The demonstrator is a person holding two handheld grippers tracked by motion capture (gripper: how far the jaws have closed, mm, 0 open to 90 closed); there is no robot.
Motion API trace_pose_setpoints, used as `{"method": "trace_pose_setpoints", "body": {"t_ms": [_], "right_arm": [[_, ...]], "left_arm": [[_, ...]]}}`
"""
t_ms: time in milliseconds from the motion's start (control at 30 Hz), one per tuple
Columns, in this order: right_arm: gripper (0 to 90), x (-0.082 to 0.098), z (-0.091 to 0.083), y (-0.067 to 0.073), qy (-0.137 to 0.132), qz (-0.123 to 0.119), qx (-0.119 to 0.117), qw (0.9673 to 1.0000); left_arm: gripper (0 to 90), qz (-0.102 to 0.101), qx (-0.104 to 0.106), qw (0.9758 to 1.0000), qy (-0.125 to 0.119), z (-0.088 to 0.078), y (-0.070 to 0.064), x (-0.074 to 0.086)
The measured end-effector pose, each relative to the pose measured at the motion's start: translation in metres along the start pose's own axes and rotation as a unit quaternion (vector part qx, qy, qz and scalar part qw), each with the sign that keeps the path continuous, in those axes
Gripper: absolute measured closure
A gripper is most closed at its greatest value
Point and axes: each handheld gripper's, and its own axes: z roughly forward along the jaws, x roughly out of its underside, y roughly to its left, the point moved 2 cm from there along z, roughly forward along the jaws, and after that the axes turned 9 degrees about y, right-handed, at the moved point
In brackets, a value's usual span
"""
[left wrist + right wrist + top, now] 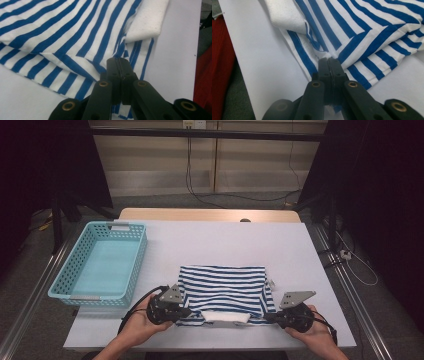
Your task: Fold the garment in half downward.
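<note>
Striped shirt (223,287), blue and white, partly folded, flat on the white tabletop (225,242) toward the near edge, right of centre; white collar band (226,317) showing at the near hem, between the two hands. Left claw (186,312) pressed together on the near-left corner of the cloth, jaws flat against each other with striped fabric pinched between them, as seen close up in the left gripper view (119,65). Right claw (270,317) likewise pinching the near-right corner, a folded edge caught between the shut jaws (329,65). Teal basket (127,265) to the left of the shirt, well apart from it, nothing visible inside. Judging by the look of it: light, soft, limp knit; no stiffness at all, so likely to sag and drape wherever unsupported, and layers apt to slide over one another and come unfolded if lifted by a single ply. Not fragile, not slippery against the pads, though a thin pinch near the very edge could slip free under a tug. Best taken at the two near corners, through all layers at once, a little way in from the hem, both sides level so the fold line stays straight; collar band thicker and firmer, a sound alternative hold. Slow, even lifting advisable, hands kept apart to hold the cloth taut.
</note>
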Motion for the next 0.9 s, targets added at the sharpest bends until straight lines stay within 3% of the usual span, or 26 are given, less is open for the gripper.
{"method": "trace_pose_setpoints", "body": {"t_ms": [33, 100, 133, 200, 233, 267, 300, 367, 433, 467, 533, 600, 633, 667, 767, 833, 900], "right_arm": [[90.0, 0.000, 0.000, -0.001, -0.001, -0.003, -0.001, 1.0000], [90.0, 0.000, 0.000, -0.001, -0.001, -0.002, -0.001, 1.0000], [90.0, 0.000, 0.000, 0.000, 0.000, 0.001, -0.001, 1.0000], [90.0, 0.001, 0.000, -0.001, -0.001, 0.001, -0.006, 1.0000], [90.0, 0.001, 0.000, 0.000, -0.001, 0.004, -0.010, 0.9999], [90.0, 0.001, 0.000, 0.000, -0.002, 0.004, -0.009, 1.0000], [90.0, 0.001, 0.000, -0.001, -0.003, 0.004, -0.008, 1.0000], [90.0, 0.001, 0.001, -0.002, -0.007, 0.009, -0.007, 0.9999], [88.8, 0.001, 0.001, -0.003, -0.010, 0.014, -0.011, 0.9998], [86.9, 0.001, 0.001, -0.004, -0.011, 0.017, -0.009, 0.9997], [80.0, 0.000, 0.000, -0.004, -0.019, 0.020, -0.009, 0.9996], [74.7, -0.001, -0.002, -0.005, -0.029, 0.022, -0.007, 0.9993], [71.3, -0.001, -0.003, -0.005, -0.035, 0.024, -0.003, 0.9991], [67.7, -0.001, -0.005, -0.005, -0.040, 0.031, -0.004, 0.9987], [59.8, -0.002, -0.009, -0.009, -0.065, 0.047, -0.002, 0.9968], [48.6, -0.003, -0.010, -0.010, -0.076, 0.059, 0.013, 0.9953], [44.7, -0.004, -0.011, -0.011, -0.084, 0.064, 0.020, 0.9942]], "left_arm": [[89.1, 0.024, -0.006, 0.9995, 0.019, -0.001, 0.001, 0.000], [89.0, 0.014, -0.008, 0.9997, 0.018, 0.002, -0.001, 0.001], [89.0, 0.036, -0.004, 0.9989, 0.031, -0.001, 0.003, 0.001], [89.0, 0.004, 0.003, 0.9999, 0.014, 0.002, 0.001, 0.001], [88.9, -0.001, 0.001, 0.9998, 0.020, 0.002, 0.002, 0.003], [88.7, -0.024, -0.005, 0.9997, 0.009, 0.003, 0.000, 0.004], [88.6, 0.003, 0.003, 0.9999, 0.016, 0.001, 0.003, 0.005], [87.4, -0.016, 0.000, 0.9999, 0.003, 0.003, 0.001, 0.006], [84.9, -0.015, 0.000, 0.9999, 0.002, 0.003, 0.002, 0.005], [82.4, -0.023, 0.003, 0.9997, -0.007, 0.004, 0.002, 0.005], [79.6, -0.008, 0.006, 0.9999, -0.005, 0.002, 0.004, 0.005], [76.1, -0.016, 0.001, 0.9998, -0.009, 0.001, 0.005, 0.005], [74.1, 0.019, -0.006, 0.9997, 0.012, -0.003, 0.010, 0.005], [71.9, 0.028, -0.009, 0.9995, 0.011, -0.004, 0.013, 0.005], [66.9, 0.015, -0.014, 0.9998, 0.000, -0.005, 0.014, 0.004], [59.8, 0.011, -0.022, 0.9997, -0.001, -0.005, 0.017, 0.004], [53.4, -0.004, -0.025, 0.9996, -0.011, -0.004, 0.019, 0.004]]}}
